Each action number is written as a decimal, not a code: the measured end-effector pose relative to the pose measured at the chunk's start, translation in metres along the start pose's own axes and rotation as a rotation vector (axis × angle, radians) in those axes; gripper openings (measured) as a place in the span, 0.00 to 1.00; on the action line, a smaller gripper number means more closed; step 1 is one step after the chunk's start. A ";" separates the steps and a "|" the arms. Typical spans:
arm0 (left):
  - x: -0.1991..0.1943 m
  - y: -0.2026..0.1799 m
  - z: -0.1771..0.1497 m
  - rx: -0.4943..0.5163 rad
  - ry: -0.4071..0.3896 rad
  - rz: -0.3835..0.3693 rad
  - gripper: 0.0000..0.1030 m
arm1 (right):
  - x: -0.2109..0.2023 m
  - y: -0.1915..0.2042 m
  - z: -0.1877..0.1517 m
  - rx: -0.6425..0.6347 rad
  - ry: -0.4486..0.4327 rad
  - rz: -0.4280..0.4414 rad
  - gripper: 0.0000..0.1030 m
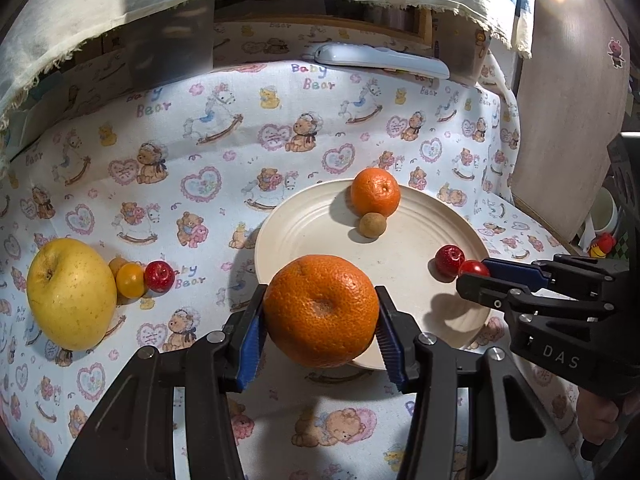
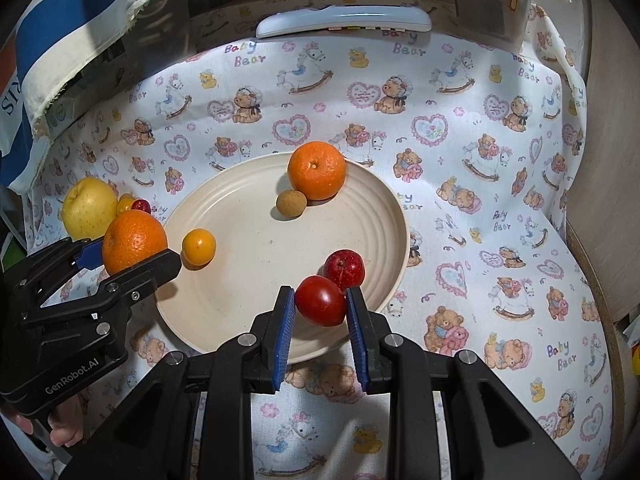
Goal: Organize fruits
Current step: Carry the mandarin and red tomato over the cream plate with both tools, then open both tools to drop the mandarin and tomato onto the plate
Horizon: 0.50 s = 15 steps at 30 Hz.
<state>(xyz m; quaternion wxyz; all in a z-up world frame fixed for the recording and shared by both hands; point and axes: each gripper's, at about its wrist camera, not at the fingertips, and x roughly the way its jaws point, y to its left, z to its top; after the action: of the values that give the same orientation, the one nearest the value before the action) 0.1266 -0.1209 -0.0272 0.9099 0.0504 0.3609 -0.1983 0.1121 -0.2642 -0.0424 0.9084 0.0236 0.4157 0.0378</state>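
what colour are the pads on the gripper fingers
Blue, ribbed pads; clearest in the right wrist view.

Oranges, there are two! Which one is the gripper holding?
The bigger orange, at the plate's near edge, pinched in the left gripper. The smaller orange rests on the plate's far side, touching a small brown fruit.

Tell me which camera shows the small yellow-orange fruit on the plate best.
The right wrist view: the small yellow-orange fruit sits in plain sight on the plate, near its left rim, beside the left gripper and its orange. In the left wrist view, the held orange hides it.
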 end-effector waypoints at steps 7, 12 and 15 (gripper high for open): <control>0.001 0.000 0.000 0.004 0.009 -0.003 0.47 | -0.002 0.002 0.000 -0.001 0.007 0.011 0.27; 0.003 -0.003 0.004 -0.004 0.063 -0.072 0.48 | -0.007 0.000 0.000 0.021 -0.003 0.014 0.30; 0.003 -0.015 0.007 0.047 0.083 -0.082 0.47 | -0.013 -0.006 0.003 0.046 -0.022 0.006 0.30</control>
<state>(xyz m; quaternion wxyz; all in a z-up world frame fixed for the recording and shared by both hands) 0.1269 -0.1370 -0.0233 0.8839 0.0649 0.3953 -0.2414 0.1063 -0.2713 -0.0311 0.9120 0.0462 0.4065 0.0307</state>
